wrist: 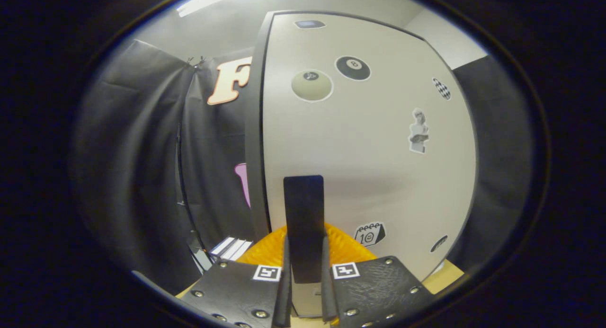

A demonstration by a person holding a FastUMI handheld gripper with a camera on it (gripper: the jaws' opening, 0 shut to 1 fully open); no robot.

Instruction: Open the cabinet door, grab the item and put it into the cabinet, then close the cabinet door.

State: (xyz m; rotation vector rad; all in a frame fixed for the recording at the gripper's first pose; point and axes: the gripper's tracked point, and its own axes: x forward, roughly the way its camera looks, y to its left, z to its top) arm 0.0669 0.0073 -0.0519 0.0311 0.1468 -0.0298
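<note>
A white cabinet door (369,167) with several stickers stands right in front of me. Its black flat handle (303,200) runs upright on the door's lower part, near the dark left edge (255,129). My gripper (304,245) is shut on this handle, with one finger (285,271) pressed against its left side and the other against its right side. The handle's top sticks up beyond the fingertips. Whether the door stands ajar I cannot tell.
Black cloth wall (142,153) hangs to the left of the cabinet and more dark cloth to its right. A striped white-and-dark object (232,247) lies low on the left, beside the cabinet's foot. A light wooden surface (445,276) shows beneath the door at the right.
</note>
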